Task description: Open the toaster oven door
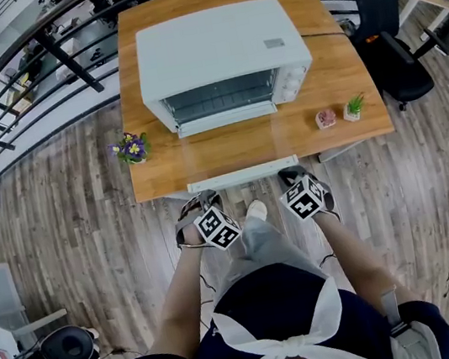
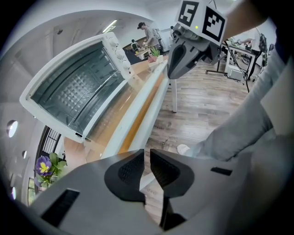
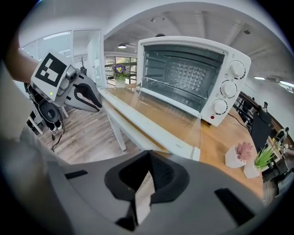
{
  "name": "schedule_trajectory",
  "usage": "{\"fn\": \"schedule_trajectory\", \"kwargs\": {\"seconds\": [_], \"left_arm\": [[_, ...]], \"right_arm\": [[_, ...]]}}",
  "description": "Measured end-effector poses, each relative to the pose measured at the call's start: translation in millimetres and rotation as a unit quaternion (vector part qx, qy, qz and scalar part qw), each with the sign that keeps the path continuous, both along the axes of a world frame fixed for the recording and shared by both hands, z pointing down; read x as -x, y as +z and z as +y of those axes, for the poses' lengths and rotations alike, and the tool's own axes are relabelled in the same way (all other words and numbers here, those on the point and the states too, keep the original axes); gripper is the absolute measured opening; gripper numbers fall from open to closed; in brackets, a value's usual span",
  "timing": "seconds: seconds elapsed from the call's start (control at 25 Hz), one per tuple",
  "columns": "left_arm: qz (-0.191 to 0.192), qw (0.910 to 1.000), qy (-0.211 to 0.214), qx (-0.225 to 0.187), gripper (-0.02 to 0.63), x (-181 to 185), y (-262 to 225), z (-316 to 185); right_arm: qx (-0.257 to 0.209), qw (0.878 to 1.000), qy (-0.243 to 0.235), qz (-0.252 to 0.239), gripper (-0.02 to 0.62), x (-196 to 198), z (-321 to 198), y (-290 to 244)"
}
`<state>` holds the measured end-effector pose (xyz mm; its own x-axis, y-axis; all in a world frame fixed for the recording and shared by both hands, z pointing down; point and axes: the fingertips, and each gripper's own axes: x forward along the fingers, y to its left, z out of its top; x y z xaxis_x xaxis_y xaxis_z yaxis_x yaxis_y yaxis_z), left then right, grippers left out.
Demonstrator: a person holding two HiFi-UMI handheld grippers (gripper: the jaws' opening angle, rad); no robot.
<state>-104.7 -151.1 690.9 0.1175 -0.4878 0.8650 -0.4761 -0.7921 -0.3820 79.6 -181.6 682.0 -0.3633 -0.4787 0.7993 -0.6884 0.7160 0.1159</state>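
On the bench (image 1: pixel 337 87): the toaster oven (image 1: pixel 219 43) stands mid-top, its cavity facing the person.
Door (image 1: pixel 235 143): already swung down flat, the glass lying over the wood, its white handle (image 1: pixel 243 174) at the near edge of the bench.
Left tongs (image 2: pixel 147 158): nearly closed with a thin gap and nothing between them; just below the handle's left end, not touching it.
Right tongs (image 3: pixel 148 158): closed on nothing; just below the handle's right end, apart from it.
Step in hand: the opening looks finished, with neither tongs on the handle.
Next move: probably only drawing both hands clear. No grip is needed, just care not to knock the handle upward.
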Motion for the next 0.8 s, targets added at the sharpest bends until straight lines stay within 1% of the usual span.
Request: {"fn": "schedule_trajectory", "kwargs": {"seconds": [0.52, 0.8], "left_arm": [[-0.001, 0.9997, -0.002, 0.024, 0.048, -3, 17, 3], [0.006, 0.9993, 0.0, 0.037, 0.046, -5, 26, 4]], "right_arm": [[0.02, 1.0, 0.01, -0.006, 0.006, 1, 2, 16], [0.028, 0.999, 0.029, -0.011, 0.005, 1, 2, 21]]}}
